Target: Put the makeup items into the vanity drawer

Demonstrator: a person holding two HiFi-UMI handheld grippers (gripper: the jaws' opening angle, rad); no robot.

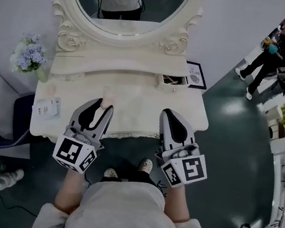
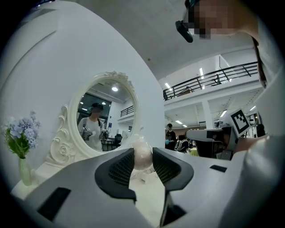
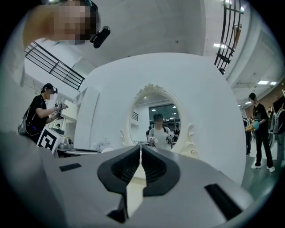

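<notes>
My left gripper [image 1: 106,106] is shut on a pale pink egg-shaped makeup sponge [image 1: 108,98] and holds it over the front middle of the white vanity top [image 1: 137,110]. In the left gripper view the sponge [image 2: 142,156] sits squeezed between the two ribbed pads [image 2: 122,168]. My right gripper [image 1: 167,112] hovers over the front right of the vanity top with its jaws shut and nothing between them; in the right gripper view [image 3: 140,149] the tips touch. A small drawer [image 1: 171,87] stands open at the back right of the vanity, with small items inside.
An oval mirror [image 1: 131,1] in a carved frame rises at the back. A vase of pale blue flowers [image 1: 29,55] stands at the left, a white packet [image 1: 47,107] lies front left, and a framed card [image 1: 196,74] leans by the drawer. People stand far right [image 1: 272,53].
</notes>
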